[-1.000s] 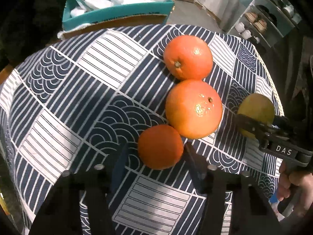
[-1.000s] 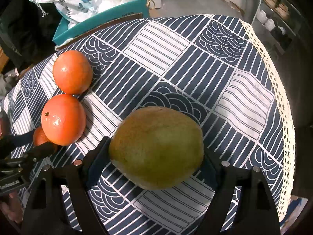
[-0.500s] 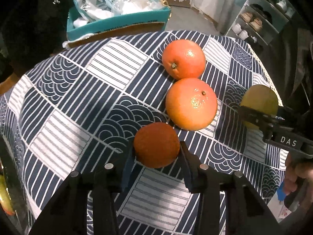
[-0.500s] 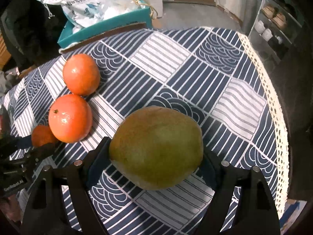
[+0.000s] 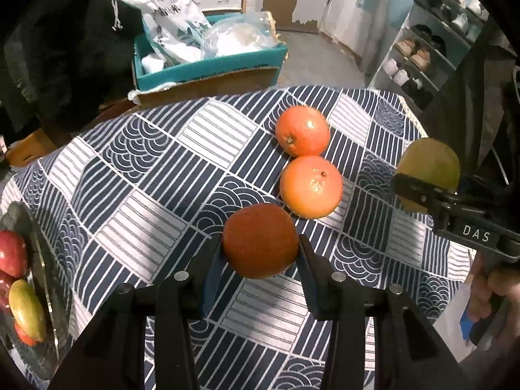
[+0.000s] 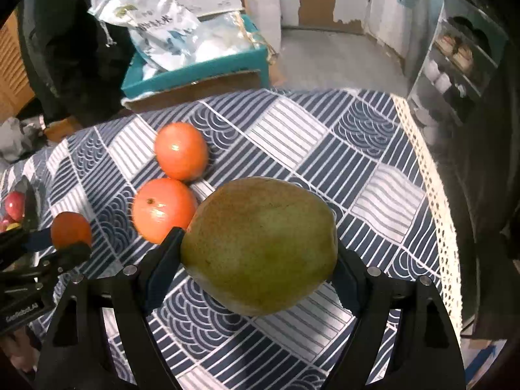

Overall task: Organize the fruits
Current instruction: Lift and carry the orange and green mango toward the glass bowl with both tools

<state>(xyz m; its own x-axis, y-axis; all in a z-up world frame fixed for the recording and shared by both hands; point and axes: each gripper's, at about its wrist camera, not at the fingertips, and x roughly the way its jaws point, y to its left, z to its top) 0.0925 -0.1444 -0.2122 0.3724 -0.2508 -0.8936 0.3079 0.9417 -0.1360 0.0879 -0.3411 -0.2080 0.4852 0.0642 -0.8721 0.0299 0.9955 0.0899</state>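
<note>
My left gripper (image 5: 260,253) is shut on a small orange (image 5: 260,240) and holds it above the patterned tablecloth (image 5: 146,175). The small orange also shows at the left of the right wrist view (image 6: 71,229). My right gripper (image 6: 258,253) is shut on a large green-yellow mango (image 6: 260,247), lifted off the cloth; the mango also shows at the right of the left wrist view (image 5: 429,165). Two larger oranges lie touching on the cloth, one nearer (image 5: 310,187) and one farther (image 5: 302,135).
A dark tray (image 5: 35,250) with red apples (image 5: 11,253) and a small mango (image 5: 26,308) sits at the table's left edge. A teal box (image 5: 208,65) with plastic bags stands behind the table. A shoe rack (image 5: 422,52) is at the back right.
Both grippers have lifted their fruit higher and drawn back from the table. The left gripper closed on the small orange. The tray with apples has come into view at the left.
</note>
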